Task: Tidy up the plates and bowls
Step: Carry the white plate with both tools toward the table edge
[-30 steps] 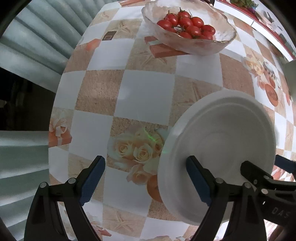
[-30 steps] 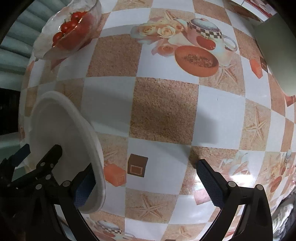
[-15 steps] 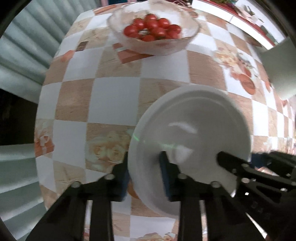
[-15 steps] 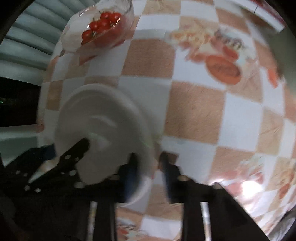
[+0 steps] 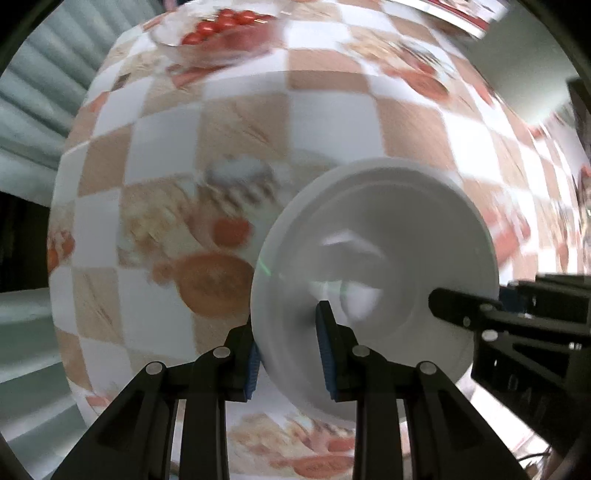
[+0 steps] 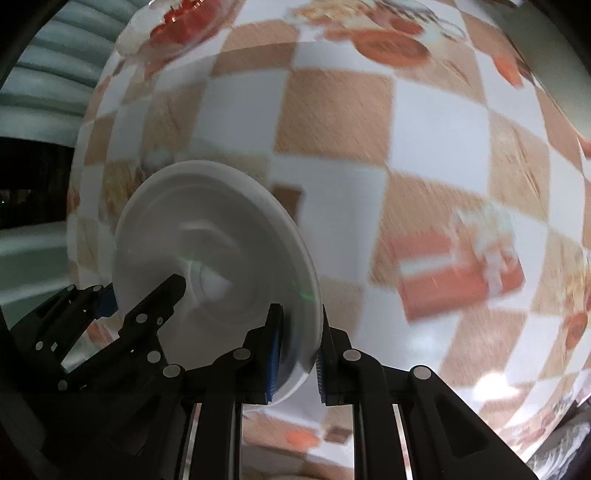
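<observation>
Two tools on one white plate [image 5: 376, 266]. Left tool [image 5: 290, 354] pinches the plate's left rim; right tool [image 6: 295, 356] pinches the opposite rim, pads on either face. Both jaws have just been closing, rim between them, and now sit pressed on it. Plate appears clear of the checked tabletop [image 5: 243, 118], tilted slightly; blur makes contact with the cloth hard to rule out.

Step in hand, as I judge it: carrying the plate across toward wherever the dishes get gathered. No stack or rack in view, so destination cannot be told. Next move calls for both hands travelling together, level, same pace; uneven pull could twist the rim out of one pinch.

Containers: glass bowl [image 5: 218, 37] at the far edge, well apart from the plate, holding red cherry tomatoes [image 5: 218, 24]. Plate itself carries nothing.
</observation>
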